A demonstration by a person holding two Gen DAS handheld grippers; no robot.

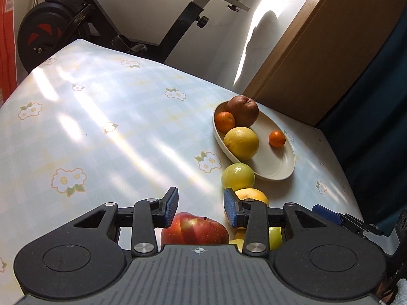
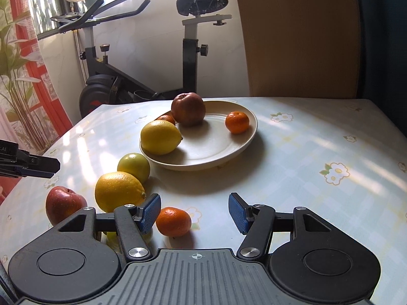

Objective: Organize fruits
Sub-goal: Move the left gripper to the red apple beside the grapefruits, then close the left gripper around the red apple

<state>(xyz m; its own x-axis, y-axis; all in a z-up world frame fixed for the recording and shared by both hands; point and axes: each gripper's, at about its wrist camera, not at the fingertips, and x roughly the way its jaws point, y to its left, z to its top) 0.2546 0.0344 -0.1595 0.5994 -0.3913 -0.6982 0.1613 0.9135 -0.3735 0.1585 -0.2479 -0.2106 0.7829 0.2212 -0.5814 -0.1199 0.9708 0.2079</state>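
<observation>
A cream plate [image 2: 221, 150] [image 1: 277, 162] holds a dark red apple [image 2: 188, 108], a lemon [image 2: 160, 137] and two tangerines [image 2: 237, 122]. Beside it on the table lie a green citrus [image 2: 133, 166], a big yellow lemon [image 2: 118, 192], a red apple [image 2: 64, 203] and a tangerine [image 2: 173, 221]. My right gripper [image 2: 194, 213] is open, with that tangerine just inside its left finger. My left gripper [image 1: 201, 207] is open above the red apple [image 1: 194, 230], which lies below and between its fingers; its tip shows at the left edge of the right wrist view [image 2: 38, 167].
The table has a pale floral cloth [image 1: 101, 127]. An exercise bike [image 2: 142, 58] stands behind the far edge. A wooden panel [image 2: 300, 35] and dark curtain are at the back right. A small yellow-green fruit [image 1: 276, 237] is partly hidden under the left gripper's right finger.
</observation>
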